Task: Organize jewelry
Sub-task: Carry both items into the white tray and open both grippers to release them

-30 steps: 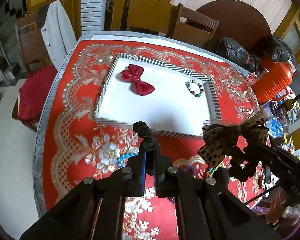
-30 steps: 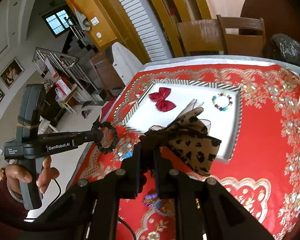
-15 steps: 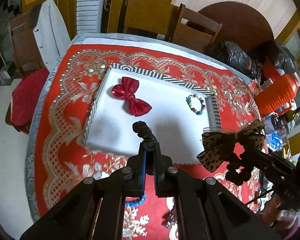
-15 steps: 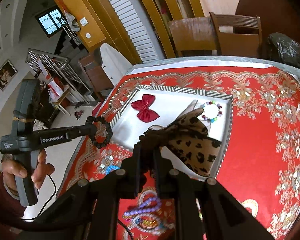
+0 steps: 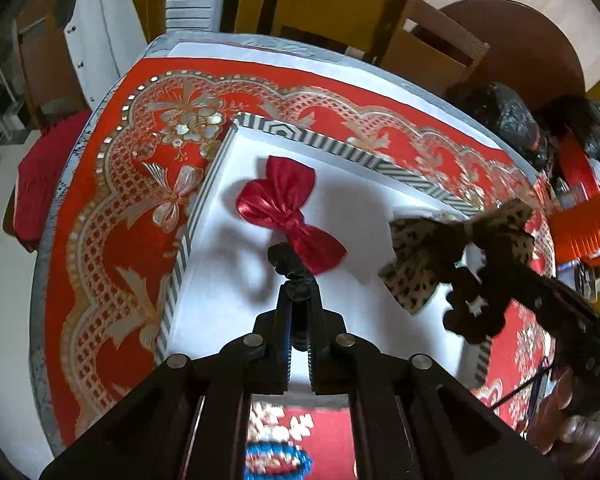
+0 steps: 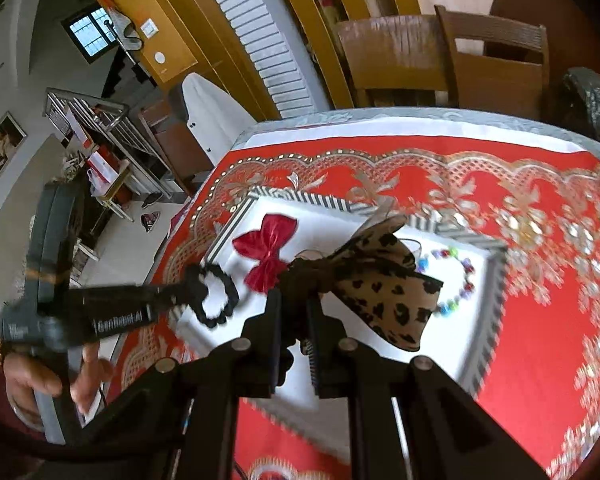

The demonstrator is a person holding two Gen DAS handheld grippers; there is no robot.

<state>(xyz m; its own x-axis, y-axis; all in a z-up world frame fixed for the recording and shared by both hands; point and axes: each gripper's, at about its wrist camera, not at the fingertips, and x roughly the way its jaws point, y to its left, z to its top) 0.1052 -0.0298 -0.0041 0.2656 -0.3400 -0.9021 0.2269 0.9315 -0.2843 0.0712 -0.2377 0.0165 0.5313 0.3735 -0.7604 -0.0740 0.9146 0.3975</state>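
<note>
A white tray with a striped rim (image 5: 300, 141) (image 6: 488, 276) lies on the red tablecloth. A red satin bow (image 5: 290, 216) (image 6: 269, 250) rests in it, and a colourful bead bracelet (image 6: 456, 280) lies at its right side. My left gripper (image 5: 298, 288) (image 6: 188, 292) is shut on a black scrunchie (image 5: 286, 260) (image 6: 216, 296), hanging over the tray near the red bow. My right gripper (image 6: 296, 300) (image 5: 480, 264) is shut on a leopard-print bow (image 6: 384, 292) (image 5: 428, 256), held above the tray's middle and right part.
Loose bead jewelry (image 5: 278, 460) lies on the cloth in front of the tray. Wooden chairs (image 6: 440, 56) stand behind the table, black bags (image 5: 504, 116) and an orange container (image 5: 584, 224) at its right end. A person's hand (image 6: 52, 380) holds the left gripper's handle.
Both grippers have moved forward and down over the tray, still holding the scrunchie and the leopard bow. The tray and red bow now look larger and closer.
</note>
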